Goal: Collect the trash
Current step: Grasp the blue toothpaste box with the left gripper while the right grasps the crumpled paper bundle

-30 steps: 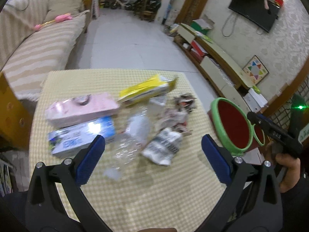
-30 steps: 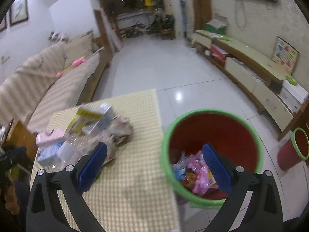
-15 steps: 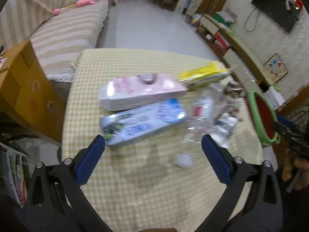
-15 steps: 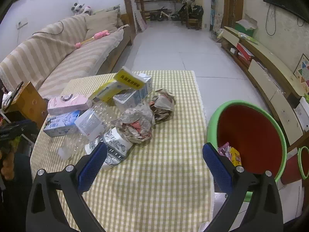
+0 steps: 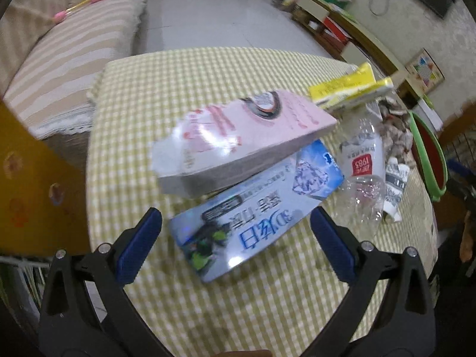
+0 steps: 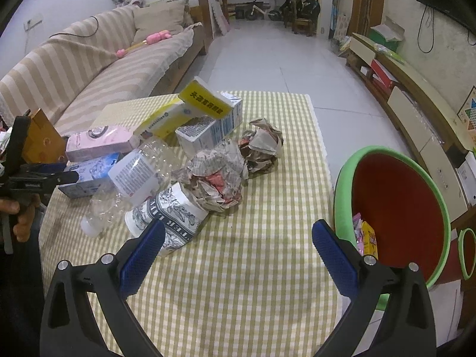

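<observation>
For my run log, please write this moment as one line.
phase: reaching | left gripper: open, over blue box | right gripper: open, empty | bin: some wrappers inside

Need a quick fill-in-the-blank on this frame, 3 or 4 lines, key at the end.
1. The pink box lies partly on top of the ____ box.
2. Both the left gripper and the right gripper are ____.
3. The red bin has a ____ rim.
4. The paper cup lies on its ____.

Missing words: blue; open; green; side
</observation>
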A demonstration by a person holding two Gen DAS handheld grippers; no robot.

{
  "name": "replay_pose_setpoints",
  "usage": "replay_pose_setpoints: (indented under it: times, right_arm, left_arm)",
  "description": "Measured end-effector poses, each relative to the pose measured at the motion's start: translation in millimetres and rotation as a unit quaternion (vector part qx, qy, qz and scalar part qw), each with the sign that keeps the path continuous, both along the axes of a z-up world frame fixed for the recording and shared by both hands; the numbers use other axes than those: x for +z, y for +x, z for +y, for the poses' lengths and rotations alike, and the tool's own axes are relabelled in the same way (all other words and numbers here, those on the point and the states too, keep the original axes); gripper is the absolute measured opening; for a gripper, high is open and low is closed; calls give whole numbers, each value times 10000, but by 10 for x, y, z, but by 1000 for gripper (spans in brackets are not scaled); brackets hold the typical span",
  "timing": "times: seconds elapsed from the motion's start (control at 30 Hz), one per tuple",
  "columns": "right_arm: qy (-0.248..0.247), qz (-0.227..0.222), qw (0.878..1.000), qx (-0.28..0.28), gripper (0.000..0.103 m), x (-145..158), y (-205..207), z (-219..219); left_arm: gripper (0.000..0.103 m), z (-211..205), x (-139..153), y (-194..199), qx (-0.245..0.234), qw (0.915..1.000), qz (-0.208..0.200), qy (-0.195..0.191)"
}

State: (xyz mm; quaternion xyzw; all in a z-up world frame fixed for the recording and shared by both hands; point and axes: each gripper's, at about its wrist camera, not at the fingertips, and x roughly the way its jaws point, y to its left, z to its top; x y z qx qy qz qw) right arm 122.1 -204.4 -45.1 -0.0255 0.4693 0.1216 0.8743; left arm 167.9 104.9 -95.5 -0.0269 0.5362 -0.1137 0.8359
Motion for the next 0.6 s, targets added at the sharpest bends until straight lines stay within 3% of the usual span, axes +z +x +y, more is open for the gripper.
replay_pose_setpoints:
  times: [0.4,0.6]
  right_arm:
    - [79,117,9998,103,96,-52,57,70]
    - [56,113,9998,120,96,-45,46,103]
  left_arm:
    - [95,-394,24,-409,-689,9969,145,-340]
    - [94,-499,45,-382,-716,9974,-21,-77]
